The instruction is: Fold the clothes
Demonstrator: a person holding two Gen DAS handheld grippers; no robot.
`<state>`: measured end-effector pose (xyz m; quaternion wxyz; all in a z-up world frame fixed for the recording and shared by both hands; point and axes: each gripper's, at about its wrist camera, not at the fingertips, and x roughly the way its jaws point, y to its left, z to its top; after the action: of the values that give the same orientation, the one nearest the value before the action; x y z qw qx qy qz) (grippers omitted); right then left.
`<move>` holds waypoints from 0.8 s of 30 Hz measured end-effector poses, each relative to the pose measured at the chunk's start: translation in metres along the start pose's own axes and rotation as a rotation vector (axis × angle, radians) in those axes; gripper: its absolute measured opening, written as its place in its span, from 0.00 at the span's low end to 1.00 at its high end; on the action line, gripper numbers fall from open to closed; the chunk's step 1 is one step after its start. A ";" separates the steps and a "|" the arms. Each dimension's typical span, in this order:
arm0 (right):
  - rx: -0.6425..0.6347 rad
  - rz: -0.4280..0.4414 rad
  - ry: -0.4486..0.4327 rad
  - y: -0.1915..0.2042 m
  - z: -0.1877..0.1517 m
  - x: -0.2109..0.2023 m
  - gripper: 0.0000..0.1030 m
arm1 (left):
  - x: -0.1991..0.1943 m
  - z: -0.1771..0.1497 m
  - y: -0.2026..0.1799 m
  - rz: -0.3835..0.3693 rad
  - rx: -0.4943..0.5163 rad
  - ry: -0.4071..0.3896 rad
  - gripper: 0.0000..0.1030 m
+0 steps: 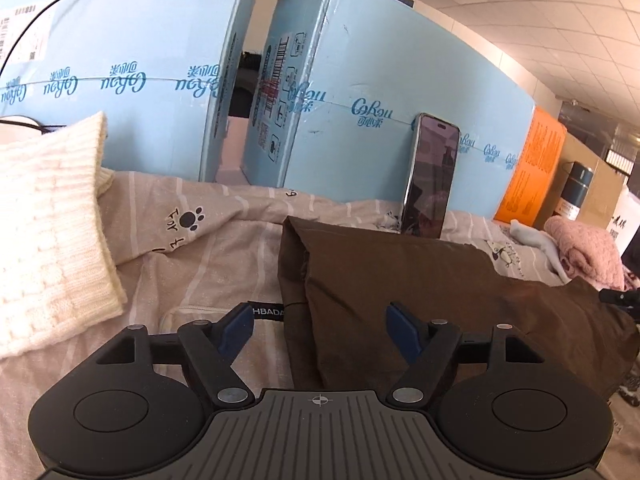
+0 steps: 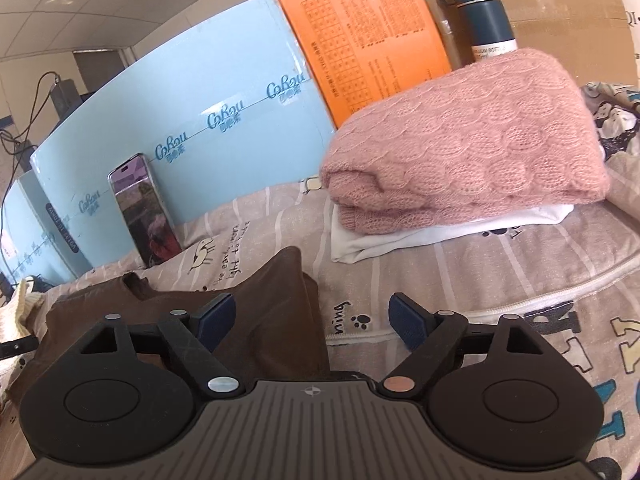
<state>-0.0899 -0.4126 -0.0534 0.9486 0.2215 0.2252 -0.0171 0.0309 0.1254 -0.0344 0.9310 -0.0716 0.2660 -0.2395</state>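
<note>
A brown garment [image 1: 420, 292] lies partly folded on the striped bedsheet [image 1: 200, 260]. My left gripper [image 1: 320, 326] is open, with its fingers either side of the garment's left folded edge, holding nothing. My right gripper [image 2: 312, 320] is open over the right end of the brown garment [image 2: 264, 320], holding nothing. A folded pink knit sweater [image 2: 468, 136] sits on a folded white garment [image 2: 400, 240] to the right. A cream knit sweater [image 1: 44, 232] lies at the left.
Light blue cartons [image 1: 380, 92] stand along the back, with a phone [image 1: 432, 180] leaning upright against one. An orange box [image 2: 368, 32], a dark flask [image 2: 480, 12] and a brown carton [image 2: 568, 4] stand behind the pink sweater.
</note>
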 end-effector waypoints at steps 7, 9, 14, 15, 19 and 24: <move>0.280 -0.094 -0.080 0.013 -0.015 -0.070 0.97 | -0.008 -0.001 0.000 -0.083 -0.073 -0.012 0.87; 0.345 -0.090 -0.058 0.020 -0.022 -0.085 0.97 | -0.007 -0.003 -0.002 -0.095 -0.076 0.002 0.87; 0.475 -0.043 0.059 0.034 -0.036 -0.087 0.97 | -0.005 -0.008 -0.005 -0.105 -0.086 0.027 0.88; 0.513 -0.034 0.094 0.034 -0.039 -0.082 0.97 | -0.005 -0.008 -0.005 -0.100 -0.088 0.031 0.88; 0.629 0.007 0.166 0.027 -0.051 -0.061 0.97 | -0.003 -0.011 -0.004 -0.082 -0.103 0.043 0.90; 0.653 0.010 0.050 0.033 -0.053 -0.048 1.00 | 0.002 -0.014 -0.005 -0.092 -0.103 0.071 0.91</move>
<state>-0.1513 -0.3638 -0.0611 0.8218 0.5155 0.2300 -0.0781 0.0230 0.1195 -0.0460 0.9042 -0.1228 0.3071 -0.2703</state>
